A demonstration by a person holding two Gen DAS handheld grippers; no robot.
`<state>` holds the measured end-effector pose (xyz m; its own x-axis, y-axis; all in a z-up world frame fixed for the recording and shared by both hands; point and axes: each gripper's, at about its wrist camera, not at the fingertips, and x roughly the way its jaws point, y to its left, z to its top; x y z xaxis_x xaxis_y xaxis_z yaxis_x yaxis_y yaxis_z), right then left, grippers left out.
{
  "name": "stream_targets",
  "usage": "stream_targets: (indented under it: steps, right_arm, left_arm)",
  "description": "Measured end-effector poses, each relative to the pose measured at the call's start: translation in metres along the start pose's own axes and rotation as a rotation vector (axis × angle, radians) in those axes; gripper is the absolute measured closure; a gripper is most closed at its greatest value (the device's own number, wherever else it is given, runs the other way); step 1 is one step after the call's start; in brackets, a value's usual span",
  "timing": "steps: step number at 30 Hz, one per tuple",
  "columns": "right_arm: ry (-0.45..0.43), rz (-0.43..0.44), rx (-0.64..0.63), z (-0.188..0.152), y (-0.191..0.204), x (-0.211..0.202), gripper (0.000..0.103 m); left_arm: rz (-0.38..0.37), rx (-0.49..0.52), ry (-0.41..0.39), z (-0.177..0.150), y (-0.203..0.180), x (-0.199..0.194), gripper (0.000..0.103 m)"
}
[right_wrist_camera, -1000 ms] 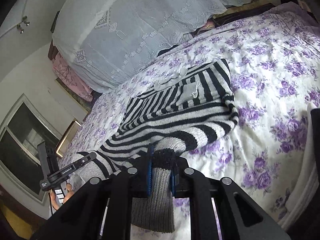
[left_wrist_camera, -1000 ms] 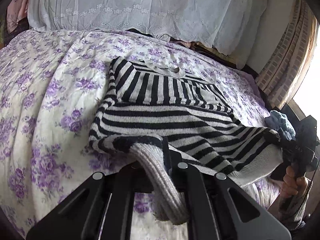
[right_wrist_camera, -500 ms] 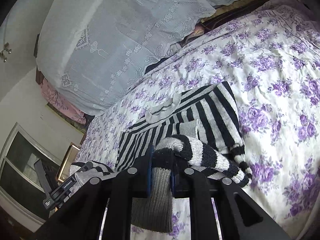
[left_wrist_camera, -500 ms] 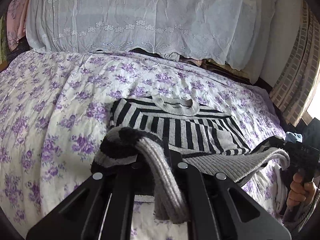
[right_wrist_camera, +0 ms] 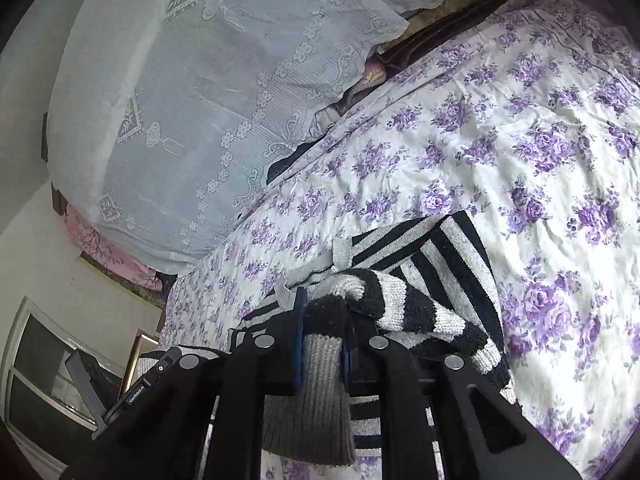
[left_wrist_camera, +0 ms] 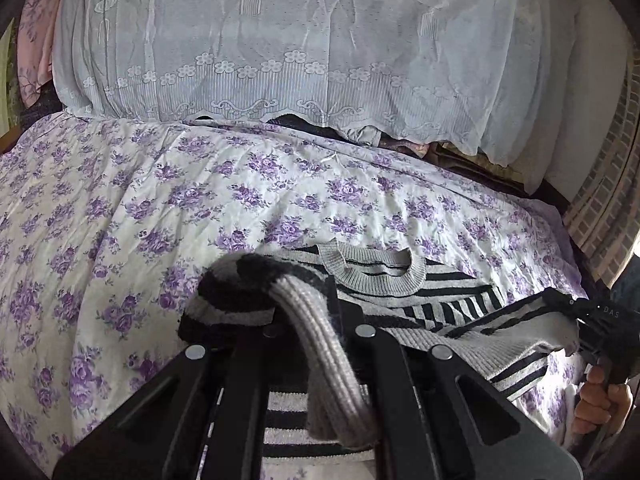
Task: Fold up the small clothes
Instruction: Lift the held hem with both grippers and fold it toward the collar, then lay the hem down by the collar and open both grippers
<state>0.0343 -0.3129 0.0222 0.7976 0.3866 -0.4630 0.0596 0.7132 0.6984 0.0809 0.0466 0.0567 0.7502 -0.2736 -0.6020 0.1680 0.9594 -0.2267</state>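
- The left gripper (left_wrist_camera: 320, 320) is pinching the grey ribbed hem of the striped sweater (left_wrist_camera: 420, 296), its jaws closed on the knit; a loop of hem is hanging down between the arms toward the camera. The risk here, as I judge it, is that this slack loop is dragging under the fold and bunching into a lump.
- The right gripper (right_wrist_camera: 322, 332) is clamping the other hem corner between its blue pads (right_wrist_camera: 299, 336), also closed on the cloth. It is gripping a thick wad, so part of the layers could be slipping out once the pull tightens.
- Between the two tools the lifted hem is sagging, not taut, and the two corners are sitting at uneven heights. If the grippers are travelling at different speeds, the fold line is likely coming out slanted.
- Just beyond, the sweater is lying on the flowered bedspread (left_wrist_camera: 120, 200), neck band (left_wrist_camera: 372, 272) facing the far side. The soft, wrinkled cover could be letting the lower layer creep along with the pull.
- Farther off, the lace-covered pillows (left_wrist_camera: 300, 40) are sitting well apart from the sweater, so overshooting into them is looking unlikely.
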Motion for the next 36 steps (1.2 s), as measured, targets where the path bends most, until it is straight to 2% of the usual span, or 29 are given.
stream_targets:
  steps: [7, 11, 16, 20, 22, 23, 25, 26, 27, 29, 31, 32, 34, 36]
  right_arm:
    - [0.026, -0.021, 0.096, 0.018, -0.018, 0.041, 0.088]
    - [0.049, -0.067, 0.113, 0.015, -0.036, 0.065, 0.087]
    - [0.083, -0.116, 0.127, 0.011, -0.056, 0.092, 0.087]
    - [0.075, -0.138, 0.088, 0.011, -0.051, 0.096, 0.085]
    - [0.075, -0.122, 0.095, 0.012, -0.051, 0.095, 0.080]
    - [0.078, -0.108, 0.104, 0.013, -0.052, 0.093, 0.078]
    - [0.067, -0.073, 0.120, 0.015, -0.048, 0.084, 0.070]
    - [0.056, -0.056, 0.114, 0.017, -0.044, 0.078, 0.069]
    - [0.045, -0.040, 0.097, 0.018, -0.039, 0.073, 0.066]
    - [0.029, -0.018, 0.058, 0.022, -0.027, 0.063, 0.061]
    - [0.012, -0.003, 0.037, 0.022, -0.020, 0.058, 0.056]
    - [0.008, 0.003, 0.030, 0.023, -0.019, 0.057, 0.054]
    - [0.003, 0.014, 0.022, 0.024, -0.022, 0.060, 0.041]
    - [-0.004, 0.028, 0.070, 0.026, -0.038, 0.066, 0.033]
  left_arm:
    - [0.024, -0.062, 0.051, 0.005, 0.013, 0.049, 0.098]
    - [0.043, -0.106, 0.103, -0.003, 0.025, 0.082, 0.097]
    - [0.076, -0.111, 0.176, -0.013, 0.037, 0.116, 0.095]
    - [0.093, -0.075, 0.178, -0.015, 0.033, 0.122, 0.094]
    - [0.075, -0.080, 0.171, -0.014, 0.034, 0.119, 0.092]
    - [0.059, -0.089, 0.168, -0.013, 0.035, 0.117, 0.088]
    - [0.031, -0.112, 0.132, -0.010, 0.037, 0.104, 0.065]
    - [0.037, -0.119, 0.098, -0.008, 0.038, 0.095, 0.042]
    - [0.050, -0.122, 0.046, -0.005, 0.039, 0.082, 0.032]
    - [0.063, -0.114, -0.028, 0.000, 0.039, 0.061, 0.028]
    - [0.063, -0.098, -0.055, 0.004, 0.039, 0.049, 0.025]
    - [0.072, -0.090, -0.056, 0.005, 0.038, 0.048, 0.024]
    - [0.098, -0.061, -0.036, 0.002, 0.033, 0.055, 0.024]
    - [0.131, -0.032, 0.001, -0.002, 0.029, 0.066, 0.024]
